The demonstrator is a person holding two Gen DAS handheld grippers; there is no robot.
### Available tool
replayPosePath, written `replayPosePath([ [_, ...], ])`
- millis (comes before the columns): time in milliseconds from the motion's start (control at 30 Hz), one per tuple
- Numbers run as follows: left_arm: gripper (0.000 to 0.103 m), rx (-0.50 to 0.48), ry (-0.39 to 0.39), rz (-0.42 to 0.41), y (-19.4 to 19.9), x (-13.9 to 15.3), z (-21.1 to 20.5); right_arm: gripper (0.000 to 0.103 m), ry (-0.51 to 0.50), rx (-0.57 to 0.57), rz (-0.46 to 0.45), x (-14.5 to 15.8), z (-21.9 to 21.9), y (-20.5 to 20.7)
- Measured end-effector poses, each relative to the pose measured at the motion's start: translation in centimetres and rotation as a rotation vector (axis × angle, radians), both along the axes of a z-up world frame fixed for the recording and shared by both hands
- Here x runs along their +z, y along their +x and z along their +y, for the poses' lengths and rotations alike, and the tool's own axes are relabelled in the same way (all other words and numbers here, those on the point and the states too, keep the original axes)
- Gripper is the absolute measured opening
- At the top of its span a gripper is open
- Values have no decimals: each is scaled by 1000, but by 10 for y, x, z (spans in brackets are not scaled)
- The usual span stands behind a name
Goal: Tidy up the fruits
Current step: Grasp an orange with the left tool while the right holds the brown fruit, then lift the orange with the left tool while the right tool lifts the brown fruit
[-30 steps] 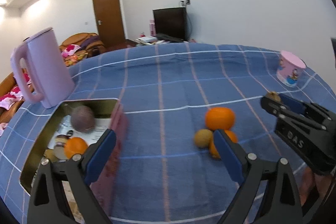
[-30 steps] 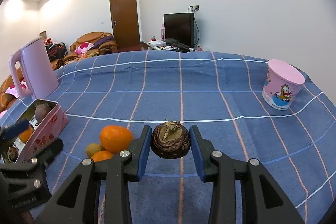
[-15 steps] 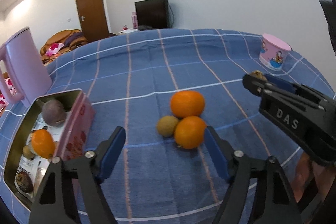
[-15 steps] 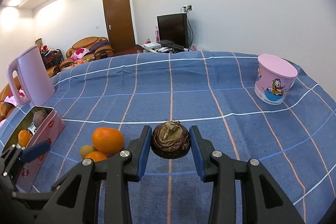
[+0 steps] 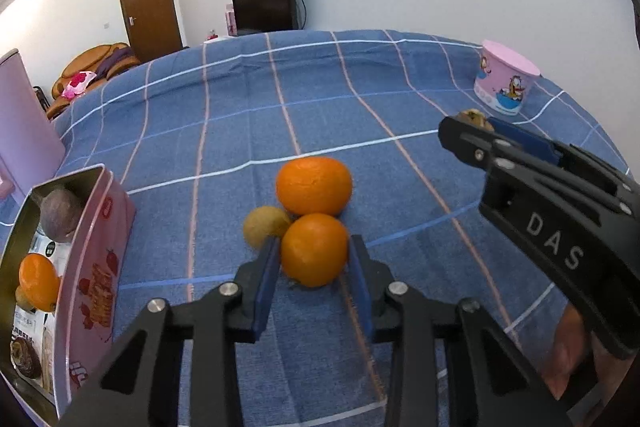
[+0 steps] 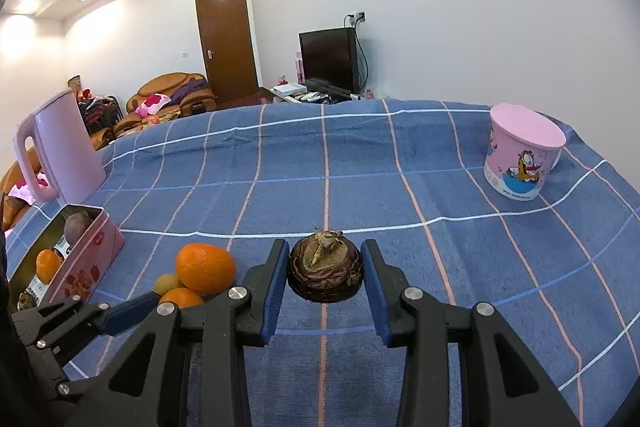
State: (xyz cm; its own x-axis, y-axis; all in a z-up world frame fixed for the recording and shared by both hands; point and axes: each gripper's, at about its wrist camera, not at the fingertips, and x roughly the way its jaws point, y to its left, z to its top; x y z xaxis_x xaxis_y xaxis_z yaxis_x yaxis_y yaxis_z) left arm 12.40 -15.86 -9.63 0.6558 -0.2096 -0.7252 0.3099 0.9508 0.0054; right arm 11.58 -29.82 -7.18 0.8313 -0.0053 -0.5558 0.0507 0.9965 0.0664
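Two grippers: both at work over a blue checked tablecloth (image 6: 360, 155), each closed around one fruit.
Left gripper (image 5: 314, 259): jaws have just been closing; the blue pads now press both sides of the near orange (image 5: 314, 249), which sits on the cloth.
Fruit cluster: the near orange touches a second orange (image 5: 314, 185) behind it and a small yellow-brown fruit (image 5: 264, 225) to its left.
Right gripper (image 6: 325, 269): clamped on a dark brown, scaly round fruit (image 6: 325, 273), which fills the gap between the pads.
Tin (image 5: 100, 259): pink, open, at the left edge of the table; inside lie a purple-brown fruit (image 5: 58, 213), an orange fruit (image 5: 38, 279) and packets.
Background: pink kettle (image 6: 60, 147) behind the tin; pink cartoon cup (image 6: 522, 155) far right.
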Motion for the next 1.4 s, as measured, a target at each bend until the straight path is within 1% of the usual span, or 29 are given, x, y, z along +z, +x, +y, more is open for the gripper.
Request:
replayPosePath([
  [167, 36, 12, -54, -18, -3, 4, 10, 39, 3, 8, -26, 2, 0, -4],
  [267, 36, 25, -63, -38, -5, 6, 11, 39, 1, 18, -47, 4, 1, -8],
  [600, 36, 54, -59, -112, -14, 14, 16, 39, 14, 38, -74, 7, 3, -13],
  [967, 36, 83, -69, -164, -20, 20, 22, 39, 4, 43, -98, 9, 7, -21],
  [1400, 36, 107, -71, -224, -29, 26, 26, 39, -24, 52, -151, 14, 14, -33],
])
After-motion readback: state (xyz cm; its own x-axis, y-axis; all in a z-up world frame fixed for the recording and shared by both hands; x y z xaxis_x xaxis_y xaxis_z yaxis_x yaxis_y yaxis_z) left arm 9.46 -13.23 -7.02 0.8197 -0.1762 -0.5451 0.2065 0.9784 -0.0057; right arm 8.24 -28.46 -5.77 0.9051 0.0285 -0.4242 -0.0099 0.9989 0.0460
